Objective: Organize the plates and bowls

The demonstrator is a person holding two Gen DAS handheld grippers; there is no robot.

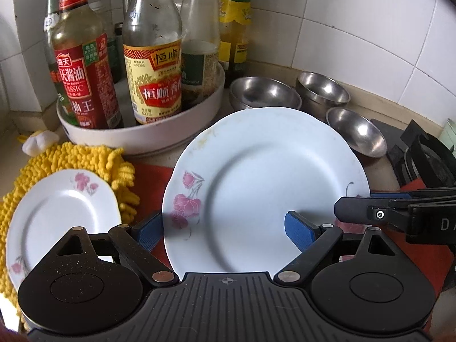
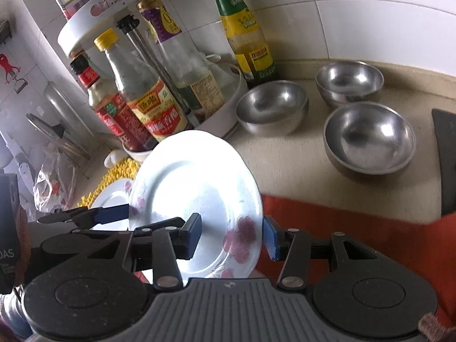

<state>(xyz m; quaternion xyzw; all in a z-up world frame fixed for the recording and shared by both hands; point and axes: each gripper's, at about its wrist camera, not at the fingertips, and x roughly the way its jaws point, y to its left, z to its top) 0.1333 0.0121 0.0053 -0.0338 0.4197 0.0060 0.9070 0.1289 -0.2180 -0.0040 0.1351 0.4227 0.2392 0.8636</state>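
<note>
Both claws straddle the large plate (image 1: pixel 265 188), pads apart.
Left claw (image 1: pixel 225 228) and right claw (image 2: pixel 232 238) unclamped; small plate (image 1: pixel 59 213) lower left on yellow mat (image 1: pixel 94 156).

Bare counter (image 2: pixel 287 165) between bowls (image 2: pixel 369 139), bottles (image 2: pixel 148 105).

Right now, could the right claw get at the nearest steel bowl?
Probably not straight away: the flowered plate sits between the fingers of the right claw and would have to be dealt with first. Otherwise the counter between it and the steel bowl looks free.
</note>
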